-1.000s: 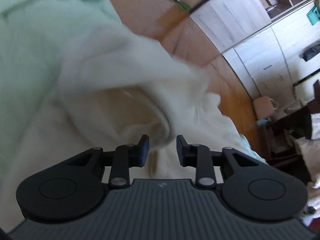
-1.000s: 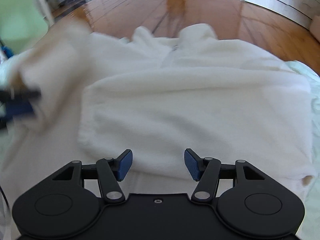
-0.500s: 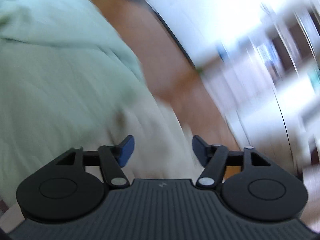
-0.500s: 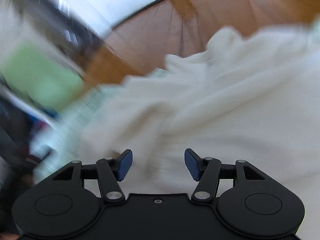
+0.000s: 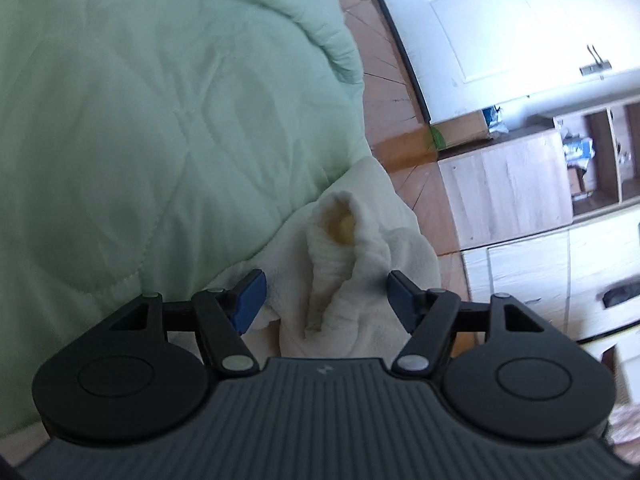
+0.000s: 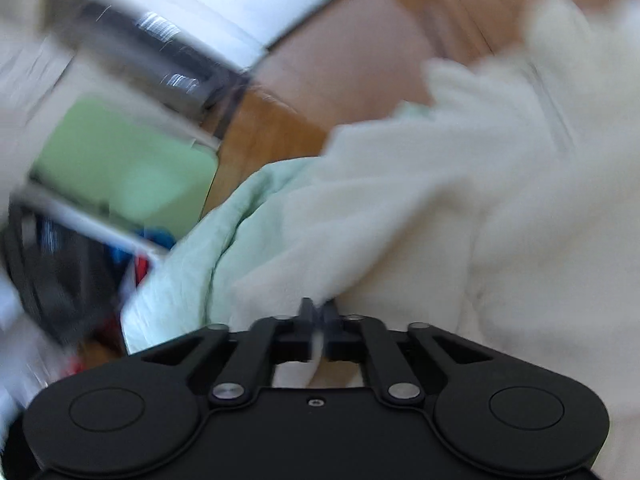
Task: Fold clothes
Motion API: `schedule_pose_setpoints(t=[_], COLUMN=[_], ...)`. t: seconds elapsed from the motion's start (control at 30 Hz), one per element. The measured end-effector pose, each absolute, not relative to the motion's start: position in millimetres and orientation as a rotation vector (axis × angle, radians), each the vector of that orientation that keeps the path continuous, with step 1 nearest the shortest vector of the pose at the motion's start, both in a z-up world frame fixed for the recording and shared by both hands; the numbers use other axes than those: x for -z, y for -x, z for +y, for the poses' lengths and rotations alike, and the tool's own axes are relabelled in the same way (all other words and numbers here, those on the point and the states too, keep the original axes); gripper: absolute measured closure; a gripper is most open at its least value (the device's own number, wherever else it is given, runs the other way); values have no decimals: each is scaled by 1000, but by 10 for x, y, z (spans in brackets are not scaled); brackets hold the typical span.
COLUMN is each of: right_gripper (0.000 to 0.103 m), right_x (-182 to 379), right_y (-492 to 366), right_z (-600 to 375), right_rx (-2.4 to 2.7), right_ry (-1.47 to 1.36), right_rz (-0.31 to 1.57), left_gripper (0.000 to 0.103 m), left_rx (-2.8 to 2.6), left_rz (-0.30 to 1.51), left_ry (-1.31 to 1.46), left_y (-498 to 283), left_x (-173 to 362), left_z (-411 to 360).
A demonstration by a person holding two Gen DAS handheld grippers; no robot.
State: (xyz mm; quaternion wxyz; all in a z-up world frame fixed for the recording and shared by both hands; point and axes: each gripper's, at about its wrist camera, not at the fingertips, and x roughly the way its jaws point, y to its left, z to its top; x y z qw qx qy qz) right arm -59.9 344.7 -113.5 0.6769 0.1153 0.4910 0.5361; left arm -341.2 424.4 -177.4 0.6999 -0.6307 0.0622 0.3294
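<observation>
— Where does everything lie, biggest first?

— The pale green quilt [image 5: 140,128] fills the left and upper left of my left wrist view. On it lies the cream fleece garment [image 6: 460,216], which spreads over the right half of my right wrist view. That view is smeared with blur. In the left view I see only its bunched end, with a sleeve cuff [image 5: 340,224] gaping open at the centre, right at the quilt's edge above the wooden floor [image 5: 384,80].

— And your grippers?

— My right gripper [image 6: 318,312], low in the centre of its frame, has its fingers drawn together on a thin edge of the fleece, with a sliver of cream showing between them. My left gripper [image 5: 324,300] stands wide apart, and the sleeve runs up between its blue pads [image 5: 250,300] without either one touching it, as far as I can tell.

— How far along is the fold?

— I can't say. A bunched sleeve and a pinched edge would fit either a layer being carried over or a finished fold being tidied.

— So how do you do it well?

— I'd keep the right pinch firm but low, so the thick fleece drags no lower layers with it. If the left takes the sleeve, I judge it should bite behind the cuff, across both layers. The fleece is bulky and may slump towards the floor.
</observation>
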Motion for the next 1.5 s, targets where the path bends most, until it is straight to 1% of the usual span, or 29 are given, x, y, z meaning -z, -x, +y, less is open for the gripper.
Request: schedule_pose_setpoints(t=[0.1, 0.2, 0.27, 0.3, 0.33, 0.37, 0.43, 0.47, 0.53, 0.57, 0.6, 0.63, 0.67, 0.7, 0.8, 0.83, 0.87, 1.03, 1.07, 1.1, 1.13, 1.17, 1.2, 1.23, 1.27, 1.3, 1.37, 1.43, 1.5], right_gripper=[97, 97, 97, 97, 97, 91, 90, 90, 89, 83, 79, 71, 58, 53, 50, 45, 44, 43, 45, 60, 81, 81, 82, 82, 83, 83, 83, 83, 82], right_x=[739, 539, 406, 431, 520, 639, 898, 975, 998, 985, 952, 912, 884, 865, 893, 930, 974, 1288, 1353, 1388, 1364, 1258, 1115, 972, 830, 723, 559, 613, 820], right_y=[669, 459, 320, 250, 179, 109, -34, -102, -209, -242, -247, -239, -221, -197, -90, -74, -69, -80, -68, -32, 62, 223, 410, 597, 784, 853, 829, 753, 626], right_z=[3107, 2791, 2580, 2515, 2477, 2456, 2415, 2356, 2184, 2123, 2097, 2081, 2056, 2024, 1925, 1858, 1781, 1439, 1482, 1576, 1728, 1843, 1916, 1990, 2063, 2083, 2051, 2059, 2093], right_rx=[-1247, -1102, -1005, -904, -767, -631, -435, -434, -466, -490, -510, -524, -526, -518, -500, -490, -476, -562, -603, -653, -710, -763, -812, -857, -900, -894, -821, -682, -586], right_ry=[-171, -85, -29, 26, 98, 173, 282, 257, 113, 55, 34, 26, 39, 64, 161, 178, 184, 13, 14, 62, 173, 283, 372, 459, 544, 587, 616, 685, 747], right_rz=[920, 848, 799, 782, 767, 772, 820, 870, 969, 1002, 1014, 1018, 1021, 1023, 1017, 1022, 1031, 1116, 1136, 1150, 1130, 1044, 928, 809, 687, 634, 625, 591, 566], left_gripper=[35, 33, 33, 33, 33, 33, 35, 35, 35, 35, 34, 33, 33, 33, 33, 33, 34, 33, 31, 28, 26, 33, 43, 82, 97, 99, 100, 101, 101], left_rx=[-758, -762, -754, -751, -767, -787, -807, -804, -801, -796, -777, -757, -736, -728, -709, -702, -696, -659, -651, -643, -634, -659, -689, -720, -772, -826, -919, -997, -991], left_rz=[31, -17, 41, 74, 144, 210, 313, 348, 363, 364, 374, 387, 399, 399, 396, 394, 393, 384, 382, 380, 335, 318, 307, 295, 299, 306, 270, 267, 273], left_ry=[1403, 1402, 1334, 1297, 1237, 1190, 1121, 1102, 1051, 1015, 988, 963, 938, 965, 1071, 1106, 1141, 1316, 1350, 1385, 1456, 1477, 1488, 1500, 1436, 1360, 1259, 1220, 1272], left_y=[3544, 3702, 3671, 3651, 3603, 3549, 3472, 3454, 3431, 3420, 3392, 3361, 3330, 3311, 3262, 3246, 3229, 3147, 3131, 3114, 3083, 3074, 3070, 3066, 3112, 3166, 3361, 3507, 3598], left_x=[1781, 1786, 1715, 1677, 1621, 1584, 1528, 1508, 1414, 1346, 1292, 1241, 1191, 1209, 1300, 1330, 1360, 1511, 1541, 1572, 1693, 1757, 1808, 1860, 1796, 1712, 1562, 1536, 1625], left_z=[4235, 4245, 4274, 4289, 4292, 4277, 4242, 4225, 4168, 4138, 4117, 4097, 4078, 4070, 4053, 4047, 4041, 4013, 4007, 4002, 4055, 4081, 4101, 4121, 4102, 4077, 3979, 3969, 4038])
